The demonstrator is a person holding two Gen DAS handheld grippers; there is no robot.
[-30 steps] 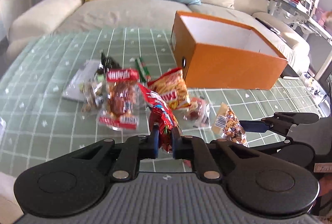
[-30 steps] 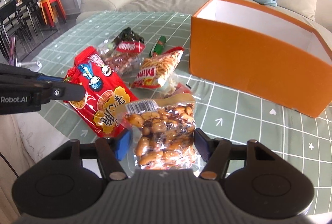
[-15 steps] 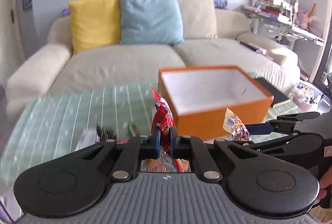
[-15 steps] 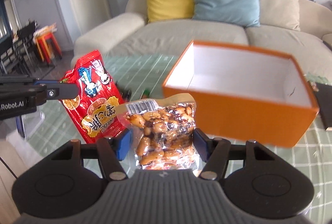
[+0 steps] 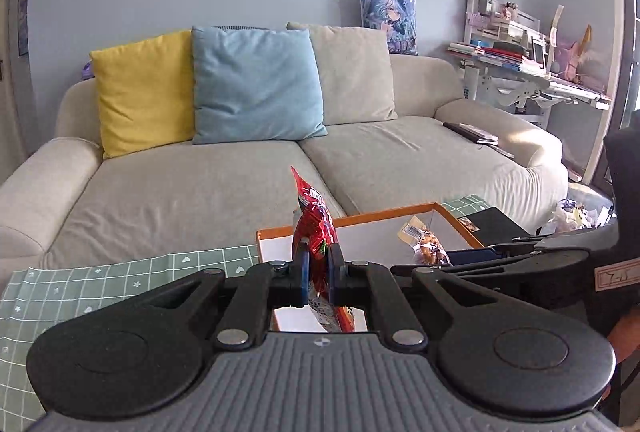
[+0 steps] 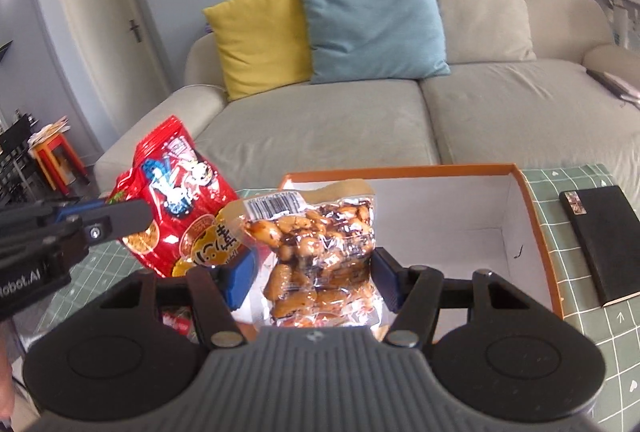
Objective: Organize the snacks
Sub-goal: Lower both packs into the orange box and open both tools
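My left gripper [image 5: 319, 264] is shut on a red snack bag [image 5: 314, 228], held edge-on above the near left rim of the orange box [image 5: 360, 218]. In the right wrist view the red snack bag [image 6: 176, 196] hangs at the left, clamped by the left gripper [image 6: 132, 216]. My right gripper [image 6: 312, 268] is shut on a clear peanut packet [image 6: 320, 248], held over the orange box [image 6: 532, 216] and its white inside. The peanut packet [image 5: 426, 246] and right gripper [image 5: 468, 256] also show in the left wrist view.
A black notebook [image 6: 600, 240] lies on the green checked tablecloth [image 6: 576, 328] right of the box. A beige sofa [image 5: 240, 172] with yellow, blue and beige cushions stands behind the table. Another snack packet [image 6: 176, 322] shows under my right gripper's left finger.
Both grippers have lifted their packets off the table and carried them up over the orange box. The snack pile has dropped out of view.
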